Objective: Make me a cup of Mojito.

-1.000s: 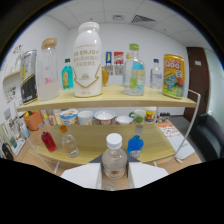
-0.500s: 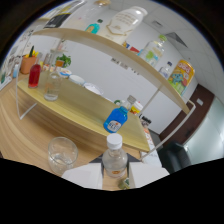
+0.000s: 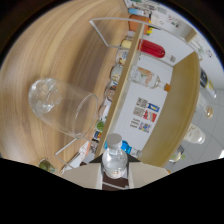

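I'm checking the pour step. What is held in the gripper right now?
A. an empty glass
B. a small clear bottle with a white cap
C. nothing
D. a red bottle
B: the small clear bottle with its white cap sits clamped between the gripper fingers, tipped toward the clear glass on the wooden table.

The gripper (image 3: 114,176) showed as two broad, pale beige fingers (image 3: 85,176) with flat faces and plain surfaces, one at either side of a narrow central gap. Their inner edges ran straight and close to parallel, and a dark brownish strip lay low in the gap between them. Below the fingers the body was lost in solid black, with no cables, screws or markings to be made out.
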The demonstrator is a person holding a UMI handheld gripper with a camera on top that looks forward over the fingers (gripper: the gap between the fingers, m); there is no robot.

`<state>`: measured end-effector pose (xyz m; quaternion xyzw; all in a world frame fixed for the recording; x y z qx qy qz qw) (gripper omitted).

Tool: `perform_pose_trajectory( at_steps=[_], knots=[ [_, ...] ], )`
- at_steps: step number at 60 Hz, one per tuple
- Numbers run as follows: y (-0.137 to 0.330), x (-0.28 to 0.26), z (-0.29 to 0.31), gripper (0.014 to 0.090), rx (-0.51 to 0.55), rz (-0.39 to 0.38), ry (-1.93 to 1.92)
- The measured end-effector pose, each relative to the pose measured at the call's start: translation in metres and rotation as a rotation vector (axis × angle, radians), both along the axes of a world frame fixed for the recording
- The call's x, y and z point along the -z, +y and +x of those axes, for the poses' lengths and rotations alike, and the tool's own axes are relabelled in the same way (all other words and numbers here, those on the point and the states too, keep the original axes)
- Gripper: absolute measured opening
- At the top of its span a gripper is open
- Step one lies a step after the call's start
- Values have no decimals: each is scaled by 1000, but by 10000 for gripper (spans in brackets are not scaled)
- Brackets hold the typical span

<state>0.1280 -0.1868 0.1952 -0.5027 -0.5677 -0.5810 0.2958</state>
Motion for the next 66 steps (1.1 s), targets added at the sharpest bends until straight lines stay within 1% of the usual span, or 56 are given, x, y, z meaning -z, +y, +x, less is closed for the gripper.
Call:
perform_pose_trajectory(
  at_steps=[4,15,20,26,34,39,44,50,54,60,66],
  knots=[
    [2,0,-4,347,-40,-6,-116],
    [5,-4,-9,349,-75,-31,-292],
    [4,-4,-13,346,-97,-38,-299],
    [1,-7,-12,350,-76,-35,-206],
    [-8,-23,-19,349,-58,-2,157],
    [-16,-44,-24,351,-39,45,506],
    [-25,-60,-27,349,-14,74,888],
    [-31,-72,-19,349,5,108,1236],
    [-34,-66,-13,350,44,101,1441],
    [-34,-41,-3,350,101,90,1652],
    [-28,4,3,349,190,36,1798]
  ],
)
